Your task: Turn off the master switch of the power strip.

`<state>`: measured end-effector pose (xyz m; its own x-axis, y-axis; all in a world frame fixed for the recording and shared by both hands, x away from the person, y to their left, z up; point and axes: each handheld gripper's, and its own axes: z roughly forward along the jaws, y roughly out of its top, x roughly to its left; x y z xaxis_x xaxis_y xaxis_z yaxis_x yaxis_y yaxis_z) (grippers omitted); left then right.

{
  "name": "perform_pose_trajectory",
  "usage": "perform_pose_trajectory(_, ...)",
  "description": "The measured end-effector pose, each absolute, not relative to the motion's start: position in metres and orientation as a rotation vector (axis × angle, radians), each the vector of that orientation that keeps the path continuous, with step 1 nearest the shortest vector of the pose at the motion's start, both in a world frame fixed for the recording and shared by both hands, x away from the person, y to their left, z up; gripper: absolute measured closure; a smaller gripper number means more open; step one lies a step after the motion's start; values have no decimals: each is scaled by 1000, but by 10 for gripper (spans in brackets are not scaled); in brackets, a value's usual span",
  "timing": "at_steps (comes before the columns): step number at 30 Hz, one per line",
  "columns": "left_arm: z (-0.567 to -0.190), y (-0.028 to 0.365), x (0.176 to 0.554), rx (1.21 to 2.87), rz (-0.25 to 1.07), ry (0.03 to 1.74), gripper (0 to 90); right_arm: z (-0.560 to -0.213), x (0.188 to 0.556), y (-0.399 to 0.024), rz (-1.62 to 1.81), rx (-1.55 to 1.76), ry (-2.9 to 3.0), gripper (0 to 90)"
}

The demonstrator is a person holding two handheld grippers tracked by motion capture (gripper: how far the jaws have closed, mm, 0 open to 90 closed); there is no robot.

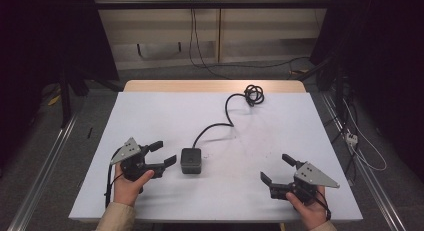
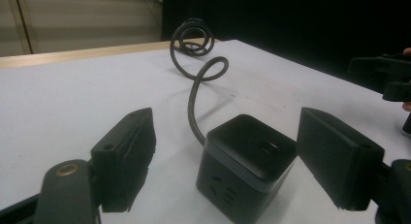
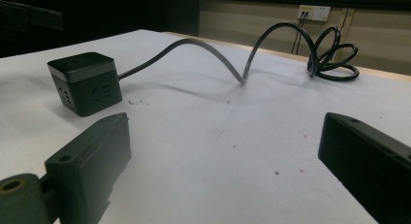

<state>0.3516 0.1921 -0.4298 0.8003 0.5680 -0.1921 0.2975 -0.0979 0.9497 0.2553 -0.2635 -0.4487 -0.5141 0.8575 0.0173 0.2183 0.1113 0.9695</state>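
Note:
A black cube power strip [image 1: 191, 160] sits on the white table [image 1: 150, 116], and its black cable [image 1: 223, 118] runs back to a coil [image 1: 254, 94] near the far edge. My left gripper [image 1: 166, 153] is open just left of the cube, held in a hand. In the left gripper view the cube [image 2: 247, 170] sits between and just beyond the open jaws, with the cable [image 2: 194, 103] curling away. My right gripper [image 1: 277, 169] stands open at the front right, apart from the cube. The right gripper view shows the cube [image 3: 86, 83] at far left and the coil [image 3: 334, 54] at the back.
The table's wooden far edge [image 1: 215, 85] shows beyond the white surface. Floor cables [image 1: 357, 141] lie to the right of the table, and metal rails [image 1: 45, 161] run along both sides. A wall socket [image 3: 314, 12] sits on the back wall.

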Motion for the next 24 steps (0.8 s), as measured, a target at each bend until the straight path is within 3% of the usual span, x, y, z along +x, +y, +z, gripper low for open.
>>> perform_pose_trajectory(24, -427, 186, 354, 1730, 222, 644, 431, -449, 255, -263, 1430, 1042, 1819, 43)
